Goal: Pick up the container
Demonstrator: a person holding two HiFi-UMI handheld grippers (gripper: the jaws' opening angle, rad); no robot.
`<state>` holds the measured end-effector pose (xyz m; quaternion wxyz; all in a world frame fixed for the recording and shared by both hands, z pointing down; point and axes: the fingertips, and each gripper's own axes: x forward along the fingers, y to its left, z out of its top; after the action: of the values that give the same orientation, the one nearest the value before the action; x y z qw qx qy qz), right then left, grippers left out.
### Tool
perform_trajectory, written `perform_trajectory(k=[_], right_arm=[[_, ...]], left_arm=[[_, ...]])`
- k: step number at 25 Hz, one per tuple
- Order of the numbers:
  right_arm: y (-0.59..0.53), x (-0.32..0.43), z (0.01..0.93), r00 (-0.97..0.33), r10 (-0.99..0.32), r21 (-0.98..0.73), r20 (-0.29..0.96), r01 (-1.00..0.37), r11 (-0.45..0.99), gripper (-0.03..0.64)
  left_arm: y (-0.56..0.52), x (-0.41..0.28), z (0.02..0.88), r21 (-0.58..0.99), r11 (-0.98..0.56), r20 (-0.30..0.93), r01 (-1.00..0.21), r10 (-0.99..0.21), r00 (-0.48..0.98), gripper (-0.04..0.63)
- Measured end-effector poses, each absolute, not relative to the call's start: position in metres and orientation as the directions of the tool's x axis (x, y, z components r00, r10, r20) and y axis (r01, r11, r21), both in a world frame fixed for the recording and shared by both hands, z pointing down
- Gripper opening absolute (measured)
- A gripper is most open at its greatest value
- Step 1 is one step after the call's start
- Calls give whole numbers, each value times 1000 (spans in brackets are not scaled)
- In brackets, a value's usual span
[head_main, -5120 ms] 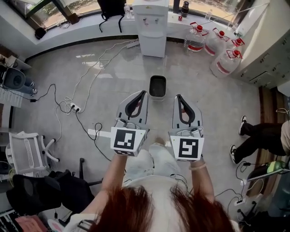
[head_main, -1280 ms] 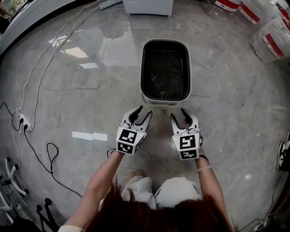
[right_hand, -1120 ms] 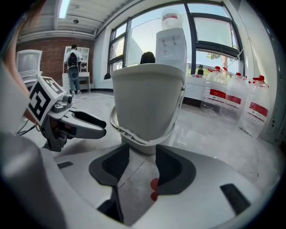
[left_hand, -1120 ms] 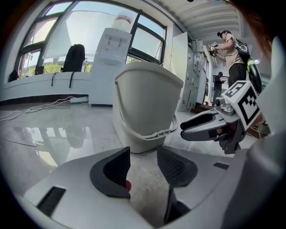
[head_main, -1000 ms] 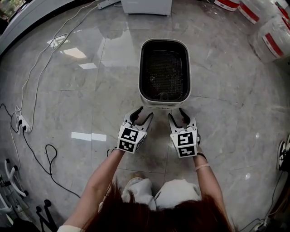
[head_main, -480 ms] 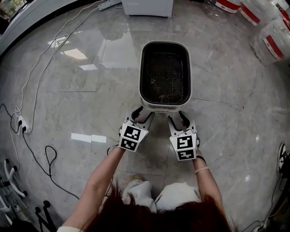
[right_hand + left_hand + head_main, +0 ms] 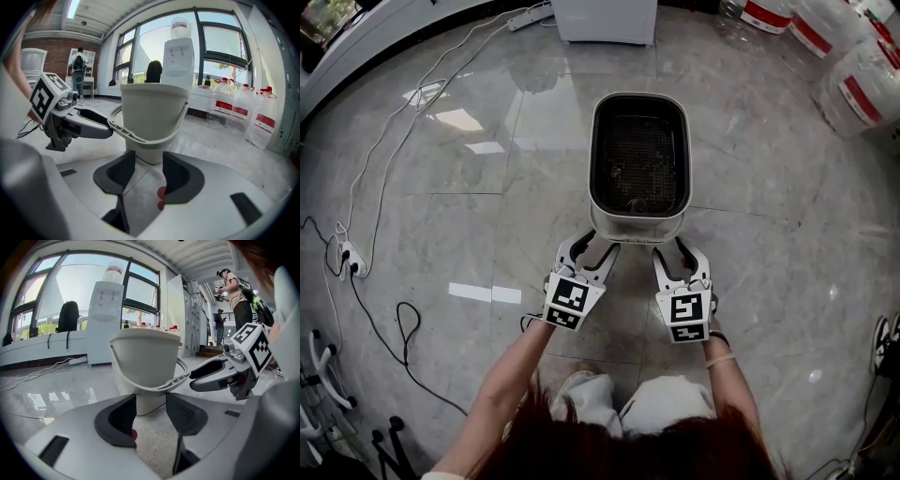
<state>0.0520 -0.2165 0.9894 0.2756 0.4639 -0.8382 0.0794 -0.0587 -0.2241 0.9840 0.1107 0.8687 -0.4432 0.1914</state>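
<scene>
Container (image 7: pixel 637 228): one, white with a dark inside, upper centre of the head view.
Tongs: two, the left tongs (image 7: pixel 596 244) and the right tongs (image 7: pixel 677 248), side by side just below centre; two jaws on each.
Marker cubes: two, one on the left (image 7: pixel 571 302) and one on the right (image 7: pixel 684 317).
Water bottles (image 7: pixel 872 70): three with red bands, upper right corner.
Water dispenser (image 7: pixel 605 14): one, top centre.
Power strips: two, one left of top centre (image 7: pixel 530 16), one at the left edge (image 7: pixel 345 255).
Bystanders: two at the upper right of the left gripper view (image 7: pixel 233 291); one at the upper left of the right gripper view (image 7: pixel 78 63).
</scene>
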Motion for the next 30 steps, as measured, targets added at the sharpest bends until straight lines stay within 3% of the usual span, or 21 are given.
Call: perform_trajectory(k=[17, 30], right_arm=[[-228, 67, 906, -385, -863, 314, 326, -817, 483, 189], [-242, 59, 851, -428, -878, 369, 213, -797, 478, 189]], left_arm=[[-215, -66, 909, 17, -546, 309, -837, -793, 524, 195], [-247, -84, 865, -28, -478, 259, -878, -852, 455, 207]])
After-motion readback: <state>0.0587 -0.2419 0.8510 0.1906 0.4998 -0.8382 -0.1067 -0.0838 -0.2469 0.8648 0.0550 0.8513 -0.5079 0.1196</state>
